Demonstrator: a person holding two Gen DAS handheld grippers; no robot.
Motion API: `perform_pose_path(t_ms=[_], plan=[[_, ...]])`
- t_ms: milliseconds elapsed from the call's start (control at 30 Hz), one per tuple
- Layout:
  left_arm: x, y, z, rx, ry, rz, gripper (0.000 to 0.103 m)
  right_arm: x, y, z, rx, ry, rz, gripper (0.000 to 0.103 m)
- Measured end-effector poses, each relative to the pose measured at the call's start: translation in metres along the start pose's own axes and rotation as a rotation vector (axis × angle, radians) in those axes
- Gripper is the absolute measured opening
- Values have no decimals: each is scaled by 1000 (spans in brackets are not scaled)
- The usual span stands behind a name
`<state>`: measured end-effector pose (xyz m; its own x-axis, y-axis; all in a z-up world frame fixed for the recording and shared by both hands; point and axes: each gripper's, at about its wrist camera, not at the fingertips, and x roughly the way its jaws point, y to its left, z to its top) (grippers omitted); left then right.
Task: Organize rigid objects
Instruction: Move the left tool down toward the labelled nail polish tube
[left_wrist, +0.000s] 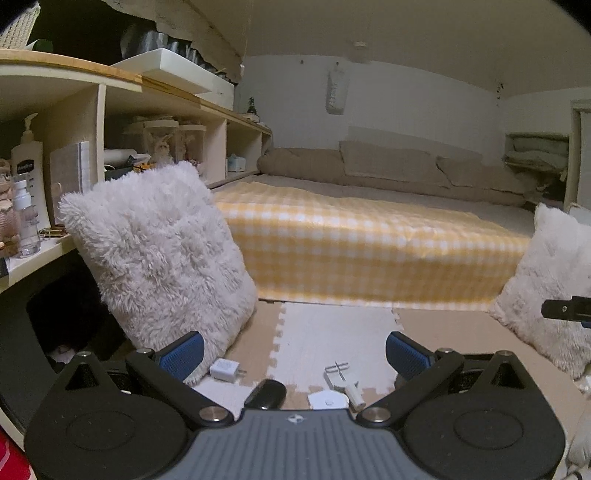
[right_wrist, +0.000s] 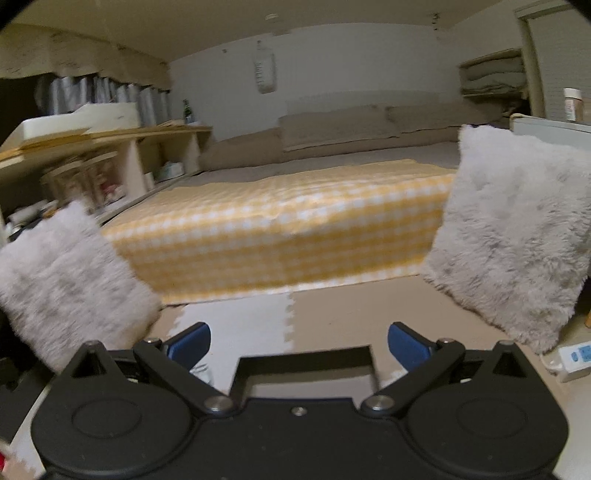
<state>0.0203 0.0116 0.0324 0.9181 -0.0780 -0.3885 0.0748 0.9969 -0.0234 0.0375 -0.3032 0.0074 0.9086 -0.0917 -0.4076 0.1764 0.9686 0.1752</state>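
**Small rigid objects lie ungathered on the floor mat as both hand-held grippers are held wide and empty.**

No sorting appears to have been done: a white charger plug (left_wrist: 224, 368), a glossy black oval object (left_wrist: 266, 393), a round white piece (left_wrist: 328, 399) and a white cross-marked tool (left_wrist: 341, 374) are seen scattered on the near foam floor mat (left_wrist: 332, 332), just ahead of the left hand-held gripper (left_wrist: 293, 350), whose ribbed blue pads are spread apart with nothing between them. The right hand-held gripper (right_wrist: 299, 345) is likewise opened wide over a black open-topped frame (right_wrist: 304, 373); what that frame is cannot be told. Shaggy white pillows (left_wrist: 159, 251) stand left and right before a yellow gingham bed cover (left_wrist: 369, 236). Every item is judged still to be gathered.
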Motion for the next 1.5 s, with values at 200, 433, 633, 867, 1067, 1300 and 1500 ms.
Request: perform_pose_path(t_ms=[200, 433, 633, 867, 1067, 1300, 1500], plan=[[13, 12, 18, 14, -48, 1, 103, 47, -15, 4, -28, 77, -109, 103], [52, 24, 45, 99, -58, 76, 103, 106, -42, -10, 17, 304, -110, 103], [100, 48, 49, 113, 54, 91, 103, 133, -58, -25, 43, 471, -100, 62], [152, 78, 14, 111, 301, 28, 103, 158, -57, -43, 18, 629, -90, 40], [192, 83, -21, 184, 562, 31, 99, 169, -56, -49, -14, 664, -108, 29], [229, 82, -63, 255, 848, -10, 90, 178, -62, -53, -16, 688, -111, 23], [247, 88, -89, 262, 983, -19, 88, 180, -60, -53, -18, 689, -95, 23]])
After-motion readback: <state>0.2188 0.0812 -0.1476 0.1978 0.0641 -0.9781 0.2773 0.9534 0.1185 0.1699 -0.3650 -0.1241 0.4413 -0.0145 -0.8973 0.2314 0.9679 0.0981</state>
